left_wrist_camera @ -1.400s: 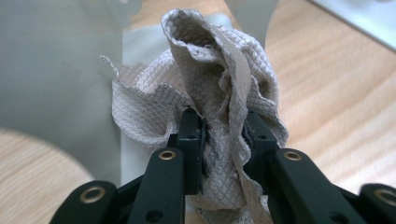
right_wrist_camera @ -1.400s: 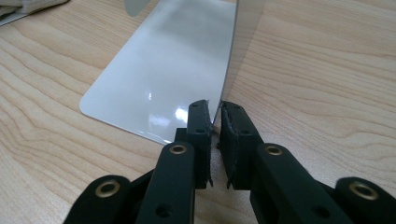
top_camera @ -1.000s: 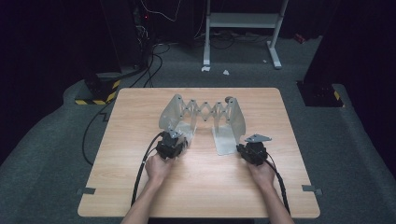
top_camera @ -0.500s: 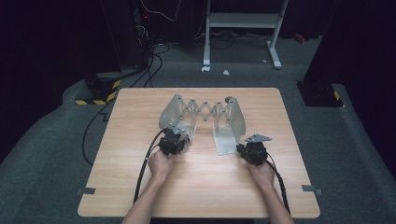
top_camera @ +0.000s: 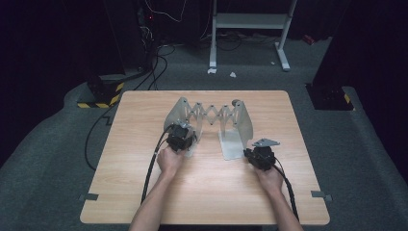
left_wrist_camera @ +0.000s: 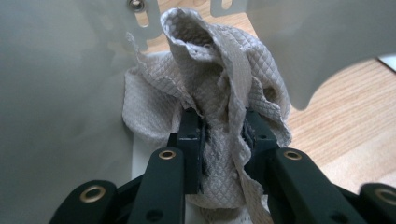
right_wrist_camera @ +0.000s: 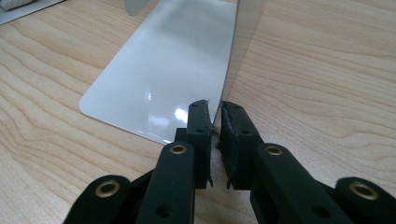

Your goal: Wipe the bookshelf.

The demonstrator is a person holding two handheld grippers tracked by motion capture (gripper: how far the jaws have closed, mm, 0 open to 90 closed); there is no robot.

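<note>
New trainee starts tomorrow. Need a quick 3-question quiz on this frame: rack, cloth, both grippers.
1. True or false: the left gripper is shut on a crumpled grey cloth held against the left end plate of the metal rack.
2. What does the right gripper clamp?
A. the cloth
B. the thin edge of the rack's upright right end plate
C. the table's rim
3. Fill in: the two end plates are joined by a zigzag ____ linkage.

Key: 1 true; 2 B; 3 scissor (accordion).
</note>
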